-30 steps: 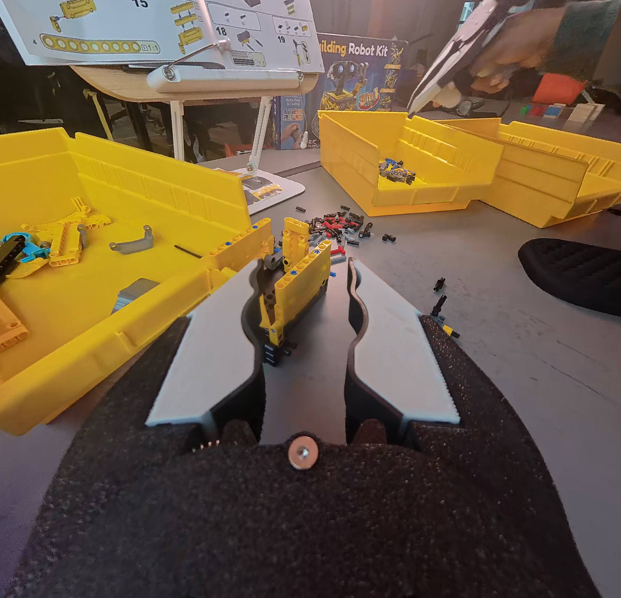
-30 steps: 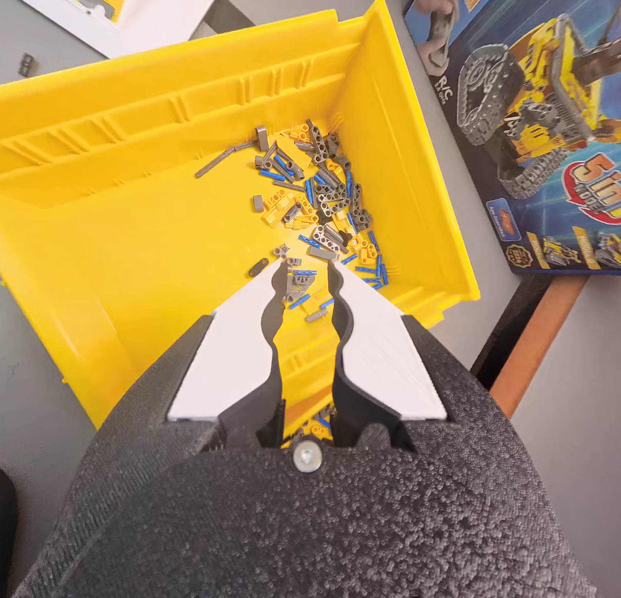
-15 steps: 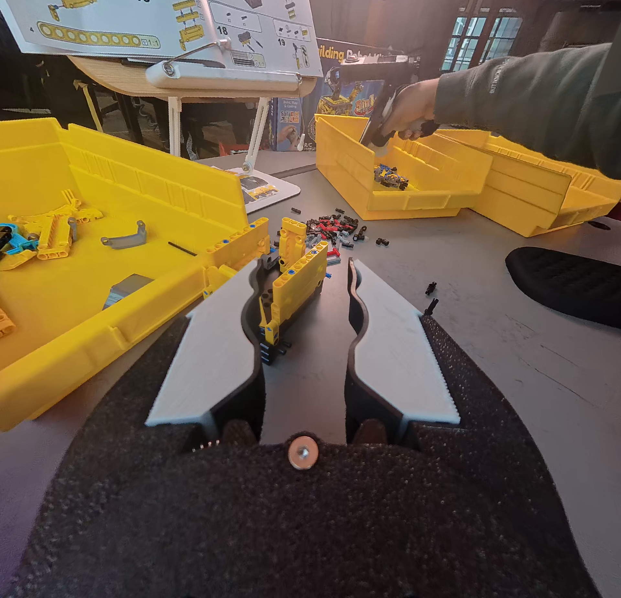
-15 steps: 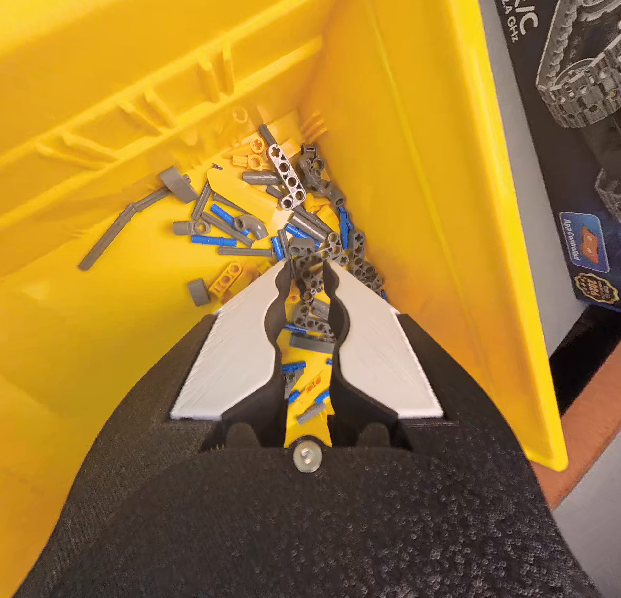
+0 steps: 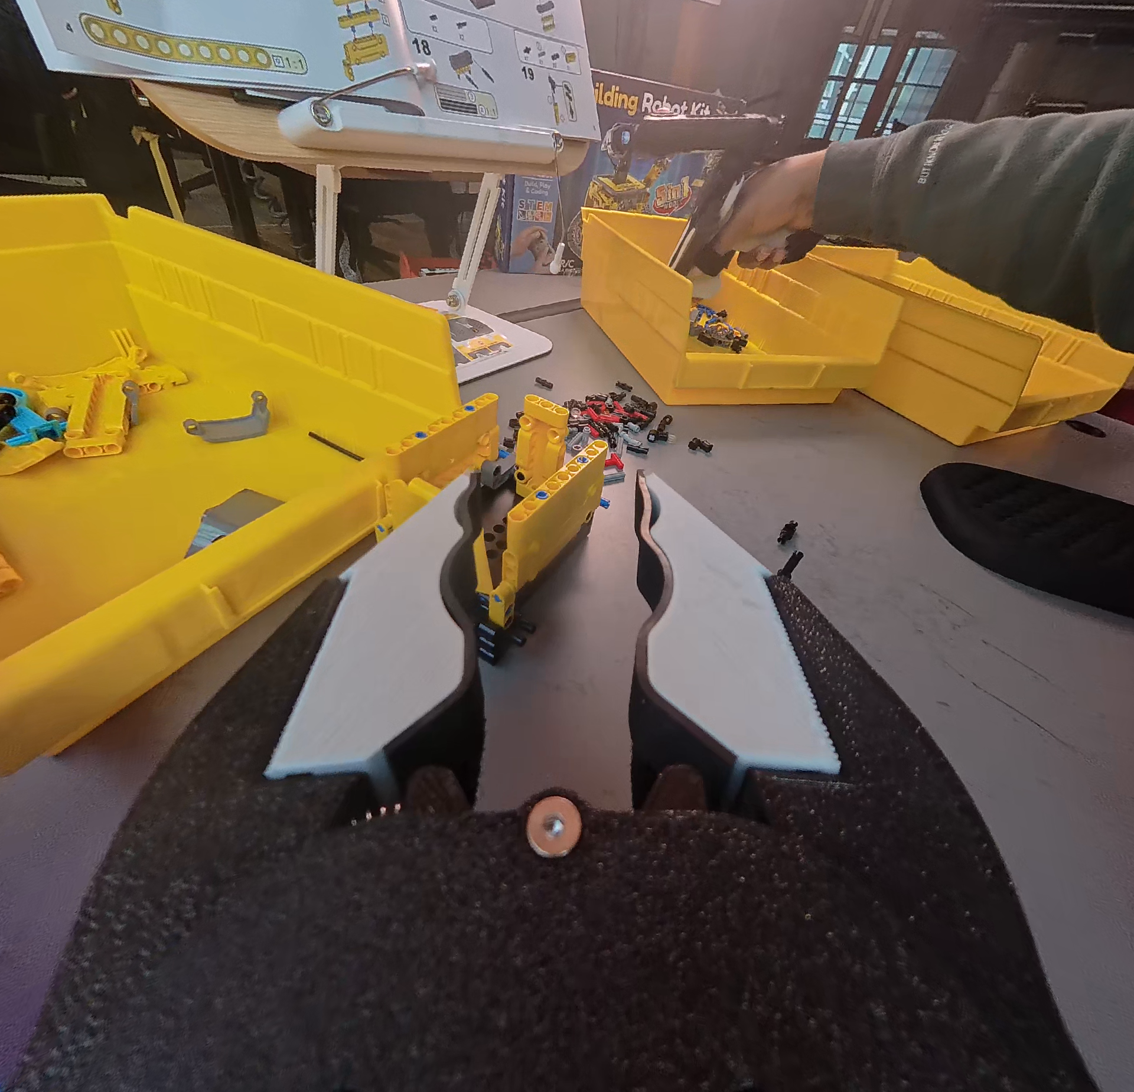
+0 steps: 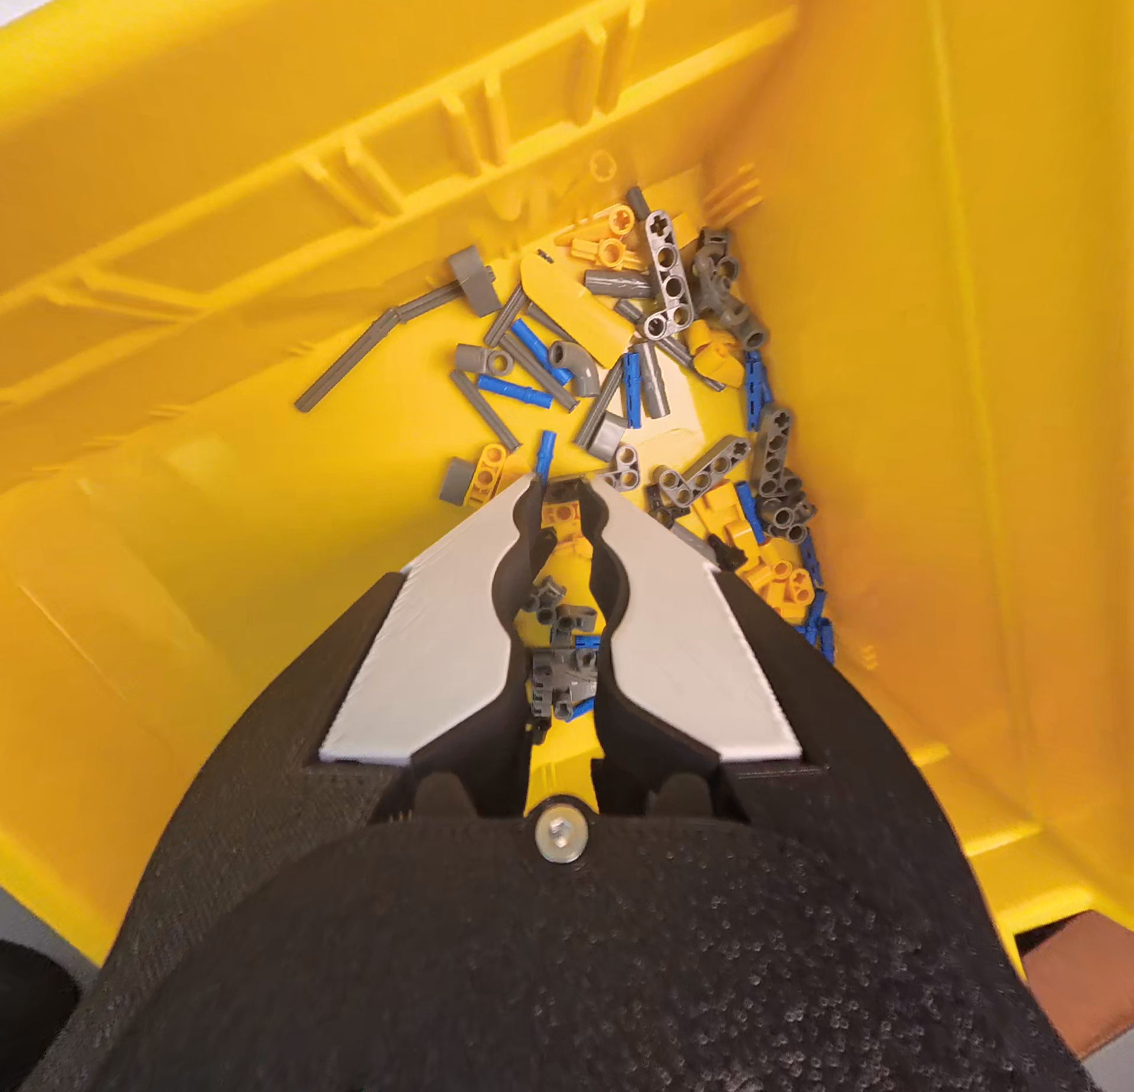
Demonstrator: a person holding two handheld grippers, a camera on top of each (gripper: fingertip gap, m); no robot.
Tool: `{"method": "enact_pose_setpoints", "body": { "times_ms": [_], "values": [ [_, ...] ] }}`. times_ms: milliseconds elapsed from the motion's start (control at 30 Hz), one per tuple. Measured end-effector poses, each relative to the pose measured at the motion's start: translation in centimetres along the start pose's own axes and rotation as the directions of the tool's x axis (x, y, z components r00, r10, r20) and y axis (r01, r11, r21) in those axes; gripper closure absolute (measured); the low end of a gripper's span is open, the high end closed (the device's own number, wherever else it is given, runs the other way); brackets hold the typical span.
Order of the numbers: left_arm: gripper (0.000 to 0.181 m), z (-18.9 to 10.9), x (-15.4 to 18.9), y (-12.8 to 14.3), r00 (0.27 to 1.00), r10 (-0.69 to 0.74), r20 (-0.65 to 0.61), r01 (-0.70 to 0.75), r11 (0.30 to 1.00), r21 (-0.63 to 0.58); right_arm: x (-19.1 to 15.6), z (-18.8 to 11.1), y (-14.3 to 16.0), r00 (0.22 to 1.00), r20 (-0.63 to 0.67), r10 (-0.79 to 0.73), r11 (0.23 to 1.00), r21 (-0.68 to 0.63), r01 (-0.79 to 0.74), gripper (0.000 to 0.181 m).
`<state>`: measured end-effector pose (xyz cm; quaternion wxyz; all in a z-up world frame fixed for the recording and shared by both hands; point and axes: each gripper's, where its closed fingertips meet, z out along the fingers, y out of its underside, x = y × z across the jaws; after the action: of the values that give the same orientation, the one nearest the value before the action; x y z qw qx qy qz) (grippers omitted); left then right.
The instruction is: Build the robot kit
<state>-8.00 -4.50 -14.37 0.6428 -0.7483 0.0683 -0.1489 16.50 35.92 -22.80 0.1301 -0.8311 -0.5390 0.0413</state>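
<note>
**Left hand-held gripper wide around brick assembly; right one nearly shut in parts bin**

Yellow brick assembly, perforated plastic beams on a black base, stands on the grey desk between the spread fingers of the left hand-held gripper; it leans by the left finger, gripped by nothing. Loose red, black and grey pins lie just beyond. Large yellow bin sits beside it on the left; instruction sheet on a stand behind.

Right hand-held gripper points down into a ribbed yellow bin, tips narrowed to a small gap over small grey, blue and yellow pieces; cannot tell if it pinches one.
</note>
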Motion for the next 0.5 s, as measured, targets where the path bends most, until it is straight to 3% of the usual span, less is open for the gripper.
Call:
{"method": "enact_pose_setpoints", "body": {
  "times_ms": [300, 500],
  "values": [
    [0.133, 0.1, -0.1, 0.1, 1.0, -0.01, -0.001, 0.01, 1.0, -0.006, 3.9, -2.9, -3.0, 0.993, -0.065, 0.095, 0.972, 0.22, -0.078, 0.167],
    [0.133, 0.0, -0.3, 0.0, 1.0, -0.022, 0.002, 0.022, 1.0, 0.001, 4.3, -0.2, -5.5, 0.989, -0.101, 0.109, 0.959, 0.271, -0.078, 0.171]
  ]
}}
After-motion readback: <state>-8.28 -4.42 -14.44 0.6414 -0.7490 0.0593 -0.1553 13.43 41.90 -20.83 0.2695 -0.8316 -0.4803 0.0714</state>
